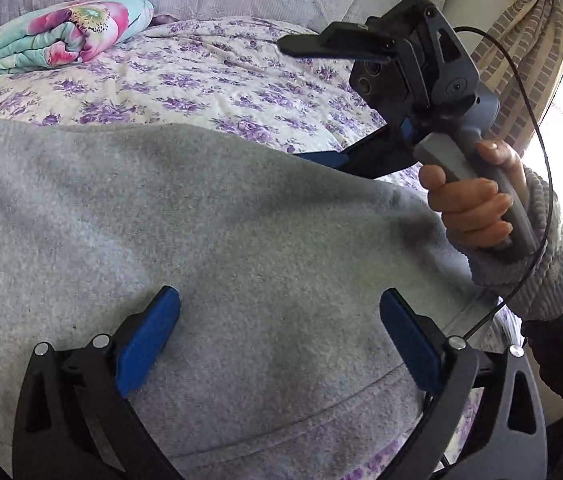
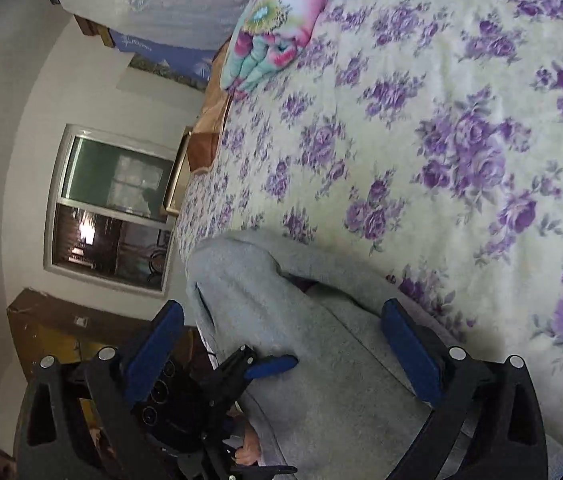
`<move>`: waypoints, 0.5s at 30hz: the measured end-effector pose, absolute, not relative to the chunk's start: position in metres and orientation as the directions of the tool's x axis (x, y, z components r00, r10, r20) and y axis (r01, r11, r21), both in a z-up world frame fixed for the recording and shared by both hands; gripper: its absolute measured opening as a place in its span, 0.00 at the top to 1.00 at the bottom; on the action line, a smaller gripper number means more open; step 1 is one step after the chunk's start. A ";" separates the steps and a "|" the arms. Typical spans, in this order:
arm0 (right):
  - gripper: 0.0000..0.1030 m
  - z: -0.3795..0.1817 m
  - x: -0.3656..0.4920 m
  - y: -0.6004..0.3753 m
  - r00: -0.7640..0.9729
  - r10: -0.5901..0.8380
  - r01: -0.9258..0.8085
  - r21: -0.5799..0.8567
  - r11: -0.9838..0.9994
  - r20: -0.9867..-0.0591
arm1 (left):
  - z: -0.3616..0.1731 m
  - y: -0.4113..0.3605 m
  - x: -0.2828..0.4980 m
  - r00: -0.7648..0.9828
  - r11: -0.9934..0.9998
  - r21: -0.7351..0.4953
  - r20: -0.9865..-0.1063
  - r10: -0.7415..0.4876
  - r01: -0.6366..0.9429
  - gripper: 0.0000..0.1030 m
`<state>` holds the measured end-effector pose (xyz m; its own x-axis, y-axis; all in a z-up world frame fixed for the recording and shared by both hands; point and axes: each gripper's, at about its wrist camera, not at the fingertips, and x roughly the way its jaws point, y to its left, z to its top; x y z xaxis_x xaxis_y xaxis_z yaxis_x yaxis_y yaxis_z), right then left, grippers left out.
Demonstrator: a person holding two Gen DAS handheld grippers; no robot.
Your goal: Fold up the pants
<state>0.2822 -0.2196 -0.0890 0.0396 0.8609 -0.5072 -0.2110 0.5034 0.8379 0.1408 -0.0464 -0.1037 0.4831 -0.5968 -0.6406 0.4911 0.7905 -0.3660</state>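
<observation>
Flowered bedspread (image 1: 217, 76): grey pants (image 1: 201, 220) spread flat for folding; left gripper (image 1: 279, 336) and right gripper (image 2: 281, 344) held wide, nothing clamped.

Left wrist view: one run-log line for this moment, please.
pants: grey pants spread on bed | left gripper: open above pants | right gripper: open, empty

pants (image 1: 209, 216) on bedspread (image 1: 201, 76) | folded quilt (image 1: 57, 36) behind, left | curtain (image 1: 521, 60) right

Pants (image 1: 209, 216): grey fuzzy fleece cloth, matt. Bedsheet (image 1: 209, 76): smooth floral cotton.
</observation>
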 end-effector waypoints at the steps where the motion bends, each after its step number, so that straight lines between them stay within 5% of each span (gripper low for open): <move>1: 0.03 -0.088 0.277 -0.218 0.025 0.866 -0.216 0.843 0.492 -0.499 | -0.103 -0.047 0.143 0.484 0.791 -0.365 -0.641 -0.597 0.492 0.05; 15: 0.03 -0.095 0.275 -0.188 -0.063 0.829 -0.152 0.826 0.542 -0.556 | -0.104 -0.043 0.146 0.479 0.776 -0.396 -0.622 -0.620 0.491 0.05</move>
